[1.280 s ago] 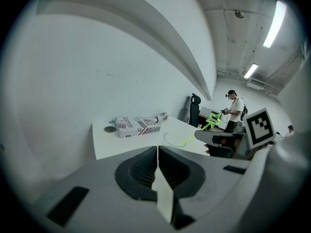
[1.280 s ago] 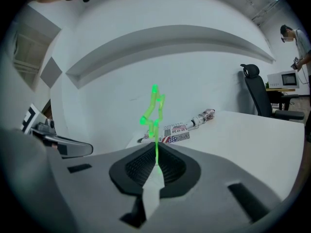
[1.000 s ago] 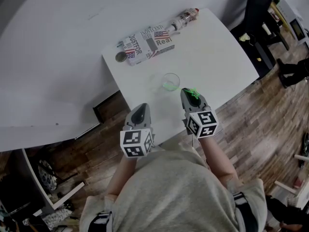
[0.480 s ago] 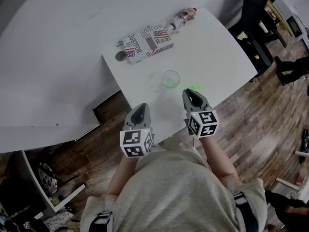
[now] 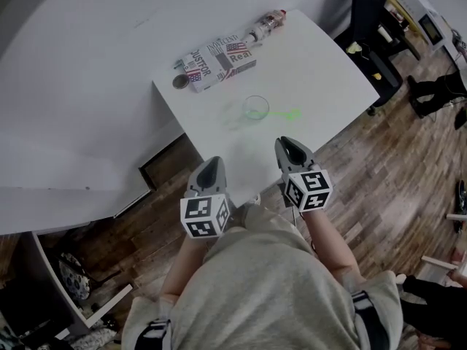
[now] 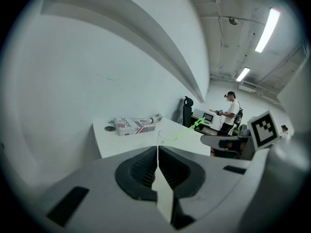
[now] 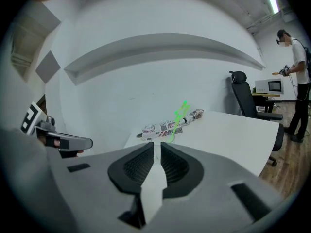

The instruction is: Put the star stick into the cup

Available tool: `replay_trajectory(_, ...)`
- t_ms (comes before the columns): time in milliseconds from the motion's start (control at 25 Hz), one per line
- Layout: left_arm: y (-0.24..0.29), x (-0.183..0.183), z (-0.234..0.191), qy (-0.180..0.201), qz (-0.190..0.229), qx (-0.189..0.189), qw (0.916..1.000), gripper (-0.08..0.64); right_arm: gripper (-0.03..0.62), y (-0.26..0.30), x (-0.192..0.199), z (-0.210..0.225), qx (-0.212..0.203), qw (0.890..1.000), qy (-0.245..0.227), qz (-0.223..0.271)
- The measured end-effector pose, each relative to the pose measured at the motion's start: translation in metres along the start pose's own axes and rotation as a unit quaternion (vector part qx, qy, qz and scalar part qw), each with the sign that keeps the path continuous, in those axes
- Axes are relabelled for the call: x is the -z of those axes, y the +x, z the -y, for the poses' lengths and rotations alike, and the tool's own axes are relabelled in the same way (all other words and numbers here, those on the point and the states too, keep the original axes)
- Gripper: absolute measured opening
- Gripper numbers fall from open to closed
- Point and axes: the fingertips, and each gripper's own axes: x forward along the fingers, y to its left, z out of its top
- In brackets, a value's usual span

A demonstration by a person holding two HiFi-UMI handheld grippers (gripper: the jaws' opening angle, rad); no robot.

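Pale grey top (image 5: pixel 263 290); black armbands (image 5: pixel 368 319) with white marks. Grey tapered left gripper (image 5: pixel 214 160) and right gripper (image 5: pixel 285 142), each with a black-and-white marker cube (image 5: pixel 205 217).

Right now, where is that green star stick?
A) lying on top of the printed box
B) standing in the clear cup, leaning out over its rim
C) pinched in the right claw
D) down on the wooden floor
B: the green star stick rises at a slant out of the clear cup, and the right claw sits apart from it with nothing between its jaws.
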Motion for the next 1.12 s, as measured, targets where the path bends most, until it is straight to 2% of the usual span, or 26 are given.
replay_trajectory(560,-0.086,0.035,0.009,0.011,0.006,0.022,0.9997,0.009,0.037,-0.084,0.017,-0.073,0.004,0.999,0.005,0.034)
replay_trajectory(1120,-0.185,0.063,0.028,0.012,0.036,0.028,0.9989,0.009,0.012,-0.179,0.029,-0.145,-0.001,0.997,-0.008,0.078)
